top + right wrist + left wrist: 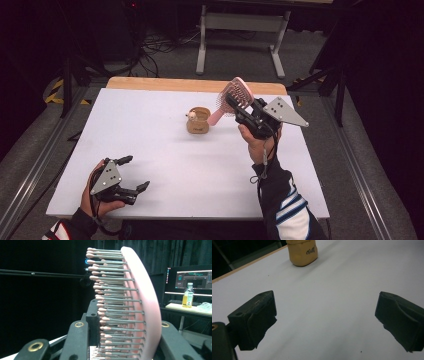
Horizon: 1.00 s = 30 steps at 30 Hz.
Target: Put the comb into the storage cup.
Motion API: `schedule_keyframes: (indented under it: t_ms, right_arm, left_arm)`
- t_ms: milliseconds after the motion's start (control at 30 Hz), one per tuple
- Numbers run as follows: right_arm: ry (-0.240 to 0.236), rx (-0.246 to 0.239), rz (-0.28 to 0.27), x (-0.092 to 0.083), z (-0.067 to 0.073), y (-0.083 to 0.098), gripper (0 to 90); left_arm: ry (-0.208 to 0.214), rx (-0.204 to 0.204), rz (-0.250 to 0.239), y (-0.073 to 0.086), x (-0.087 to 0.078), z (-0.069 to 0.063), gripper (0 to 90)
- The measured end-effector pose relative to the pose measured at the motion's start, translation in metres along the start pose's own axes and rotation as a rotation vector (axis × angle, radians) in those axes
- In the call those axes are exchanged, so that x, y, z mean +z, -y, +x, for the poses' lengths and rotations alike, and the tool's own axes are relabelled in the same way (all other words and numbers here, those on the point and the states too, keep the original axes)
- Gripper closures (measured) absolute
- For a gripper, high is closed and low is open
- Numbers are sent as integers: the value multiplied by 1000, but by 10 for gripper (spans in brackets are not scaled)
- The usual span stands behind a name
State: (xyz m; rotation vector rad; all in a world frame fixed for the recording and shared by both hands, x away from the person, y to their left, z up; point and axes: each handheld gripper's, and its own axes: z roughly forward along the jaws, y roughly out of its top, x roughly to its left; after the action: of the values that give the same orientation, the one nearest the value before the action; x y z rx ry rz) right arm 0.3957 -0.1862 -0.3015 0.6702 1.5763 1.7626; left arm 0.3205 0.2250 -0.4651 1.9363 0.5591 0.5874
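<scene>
The right hand-held gripper point(239, 106) is up in the air over the far right part of the tabletop point(165, 160), jaws clamped on the head of a pink hairbrush point(232, 97), whose handle slants down toward the small tan holder point(198, 121) standing near the middle of the far edge. In the right gripper view the brush point(140, 305) sits between the jaws, bristles to one side, smooth back to the other. It looks light and rigid, probably plastic; the curved back could slip, and the pins might flex under pressure, so the handle seems the surer place to hold. The left hand-held gripper point(134, 176) rests at the near left corner, jaws wide and empty. The holder looks light enough to tip if the handle knocks it.
</scene>
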Motion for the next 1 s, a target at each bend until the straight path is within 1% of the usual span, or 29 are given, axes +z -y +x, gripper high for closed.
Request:
schedule_keyframes:
  t_ms: [67,200,233,300,367,500,967,1000]
  right_arm:
    - [1,-9,-1,2,0,-1,636]
    - [6,-6,-8,6,-1,-3,635]
    - [8,-12,-7,8,-1,-3,636]
    - [17,-16,-15,10,-1,-2,636]
    - [25,-12,-12,13,-1,-1,636]
    - [25,-11,-5,21,0,1,636]
    - [26,-19,27,48,1,13,636]
    - [27,-13,27,50,1,14,636]
  left_arm:
    - [3,0,-3,0,0,0,47]
    - [3,0,-1,0,0,0,47]
    - [5,-2,-2,0,0,0,49]
    - [1,8,-1,-1,0,0,49]
    - [5,2,-11,-1,0,0,50]
    - [8,5,-4,0,0,1,49]
    - [14,7,-8,0,0,0,51]
    - [16,5,-9,0,0,0,50]
